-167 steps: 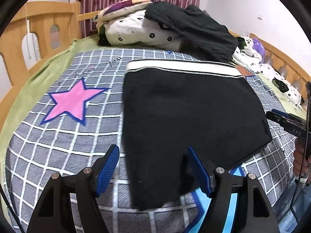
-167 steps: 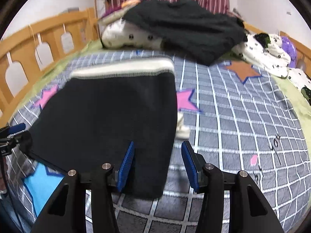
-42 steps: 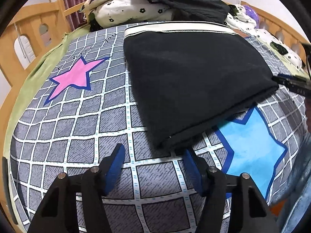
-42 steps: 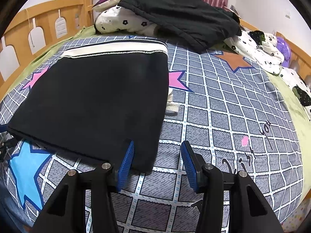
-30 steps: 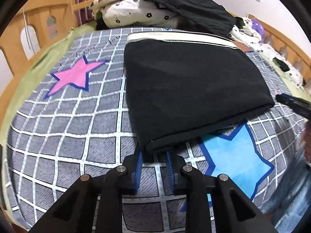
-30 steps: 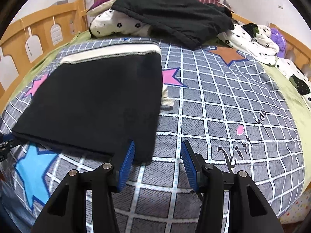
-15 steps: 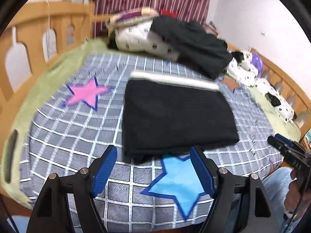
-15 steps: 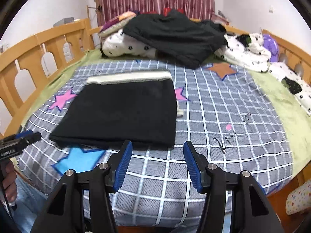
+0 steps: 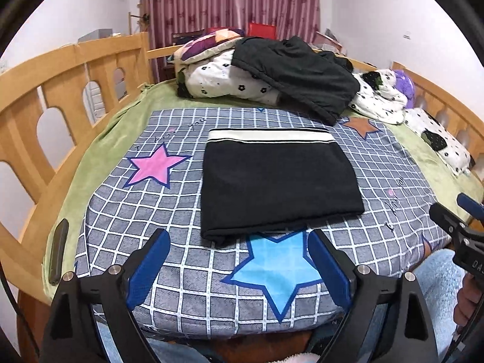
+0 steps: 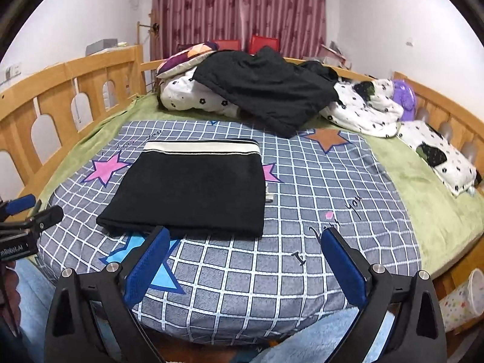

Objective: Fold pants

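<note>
**Pants lie folded on bed; both tools hang open, empty**

Black pants (image 9: 279, 186) rest in a flat rectangle on the checked bedspread (image 9: 187, 275), ahead of and below both tools, pale waistband at the far edge, folded edge nearest; left tool (image 9: 239, 267) stands wide, jaws just opened, nothing btwn them; right tool (image 10: 245, 267) likewise wide, just opened, nothing btwn them; neither touches the cloth. Task looks about done, judging by the tidy shape.

Handling, as a judgement: soft knit fabric, light, limp, not fragile; will sag and slide if lifted by one point; best pinched at the two near corners of the folded edge, one per tool, w/ thick layers taken well into the pads.

Views differ: left wrist cam shows a dark slim object (image 9: 58, 251) on the green sheet off to the tool's left, and the right tool at its right edge; right wrist cam shows a small pale tag or cord end (image 10: 268, 195) poking out beside the pants' right side, plus a patterned bin (image 10: 461, 301) down at far right, and the left tool at its left edge.
</note>
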Tool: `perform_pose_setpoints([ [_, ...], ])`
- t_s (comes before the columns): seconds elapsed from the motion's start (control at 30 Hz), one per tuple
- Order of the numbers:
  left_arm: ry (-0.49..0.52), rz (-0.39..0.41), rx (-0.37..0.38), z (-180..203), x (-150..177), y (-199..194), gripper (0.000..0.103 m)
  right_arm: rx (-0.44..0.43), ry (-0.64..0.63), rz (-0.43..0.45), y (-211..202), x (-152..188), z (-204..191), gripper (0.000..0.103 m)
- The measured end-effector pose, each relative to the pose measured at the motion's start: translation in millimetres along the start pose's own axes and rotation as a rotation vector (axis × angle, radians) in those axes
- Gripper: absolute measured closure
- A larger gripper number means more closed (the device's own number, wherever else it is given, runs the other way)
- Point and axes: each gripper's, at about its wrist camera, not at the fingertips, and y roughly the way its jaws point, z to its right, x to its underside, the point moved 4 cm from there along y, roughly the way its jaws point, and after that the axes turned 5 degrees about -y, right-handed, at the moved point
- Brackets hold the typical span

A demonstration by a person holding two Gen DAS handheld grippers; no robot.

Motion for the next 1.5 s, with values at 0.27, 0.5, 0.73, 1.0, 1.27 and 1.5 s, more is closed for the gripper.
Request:
perform_pose_setpoints([
  [0.27, 0.027, 0.027, -0.006, 13, 0, -11, 0.011, 0.032, 0.014, 0.015, -16, 3, 7, 0.004],
  [0.5, 0.031, 0.035, -0.015, 16, -1, -13, 0.011, 0.056, 0.004, 0.021, -23, 3, 11, 0.004],
  [0.73, 0.019, 0.030, -0.015, 13, -1, -13, 0.011, 0.063, 0.009, 0.024, -25, 2, 10, 0.004],
  [1.0, 0.014, 0.036, -0.023, 10, -2, -15, 0.011, 0.067, 0.006, 0.025, -26, 1, 9, 0.004],
  [1.27, 0.011, 0.035, -0.028, 10, -2, -14, 0.011, 0.064, 0.013, 0.020, -24, 0, 8, 0.004],
  [1.5, 0.014, 0.037, -0.038, 8, -3, -14, 0.011, 0.064, 0.018, 0.018, -22, 1, 8, 0.004],
])
